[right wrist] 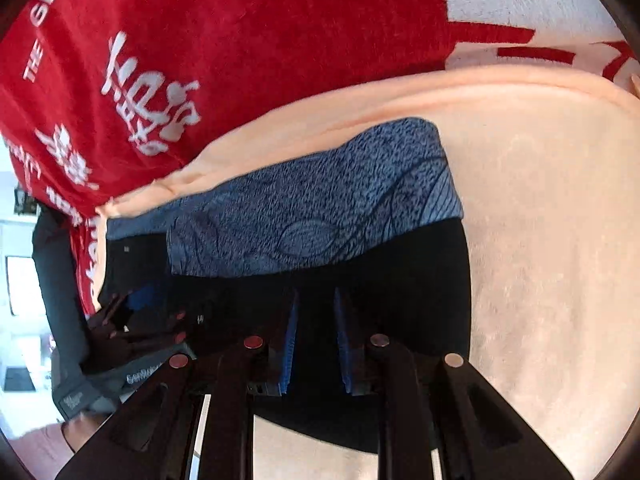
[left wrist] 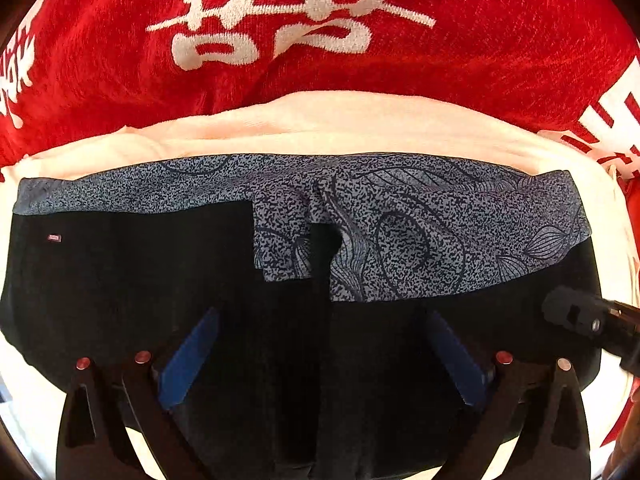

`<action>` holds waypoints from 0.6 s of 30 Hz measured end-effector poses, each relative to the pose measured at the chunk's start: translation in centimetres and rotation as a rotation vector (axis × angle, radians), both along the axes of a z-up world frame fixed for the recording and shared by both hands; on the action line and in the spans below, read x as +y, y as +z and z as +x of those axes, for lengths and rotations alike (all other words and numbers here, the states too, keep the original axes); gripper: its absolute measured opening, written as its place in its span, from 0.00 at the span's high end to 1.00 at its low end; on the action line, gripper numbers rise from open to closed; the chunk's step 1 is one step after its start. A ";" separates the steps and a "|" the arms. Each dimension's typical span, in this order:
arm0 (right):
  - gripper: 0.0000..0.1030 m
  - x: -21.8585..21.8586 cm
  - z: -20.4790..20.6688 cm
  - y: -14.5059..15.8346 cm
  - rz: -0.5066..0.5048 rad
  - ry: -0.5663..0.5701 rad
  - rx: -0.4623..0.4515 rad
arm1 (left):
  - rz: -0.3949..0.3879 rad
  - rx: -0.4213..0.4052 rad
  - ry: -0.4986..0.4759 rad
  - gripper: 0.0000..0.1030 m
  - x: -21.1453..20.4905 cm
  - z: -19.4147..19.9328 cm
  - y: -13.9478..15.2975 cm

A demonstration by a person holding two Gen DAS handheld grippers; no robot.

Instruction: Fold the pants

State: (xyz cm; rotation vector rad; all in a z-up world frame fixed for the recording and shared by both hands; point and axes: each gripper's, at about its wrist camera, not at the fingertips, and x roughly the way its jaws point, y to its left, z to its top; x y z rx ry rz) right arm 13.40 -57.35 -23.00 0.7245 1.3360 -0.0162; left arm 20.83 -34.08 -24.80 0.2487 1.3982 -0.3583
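Note:
The pants (left wrist: 140, 272) are black with a grey-blue patterned band (left wrist: 400, 240) along their far edge. They lie folded on a cream cloth (left wrist: 320, 124). My left gripper (left wrist: 320, 320) is open, its blue-padded fingers (left wrist: 192, 356) spread wide over the black fabric. The right gripper's tip shows at the right edge of the left wrist view (left wrist: 580, 316). In the right wrist view the pants (right wrist: 400, 280) lie ahead, patterned band (right wrist: 320, 208) beyond. My right gripper (right wrist: 316, 300) has its pads close together, about a hand's width apart, over the black fabric; whether fabric is pinched is unclear.
A red blanket with white characters (left wrist: 320, 40) lies beyond the cream cloth and also shows in the right wrist view (right wrist: 200, 40). The cream cloth (right wrist: 540, 240) extends to the right of the pants. The left gripper (right wrist: 132, 320) shows at the left of the right wrist view.

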 end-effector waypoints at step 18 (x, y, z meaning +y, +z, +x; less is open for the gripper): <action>0.76 0.6 0.4 -0.7 0.008 0.064 -0.050 | 0.036 -0.082 0.083 0.00 -6.1 -1.6 0.0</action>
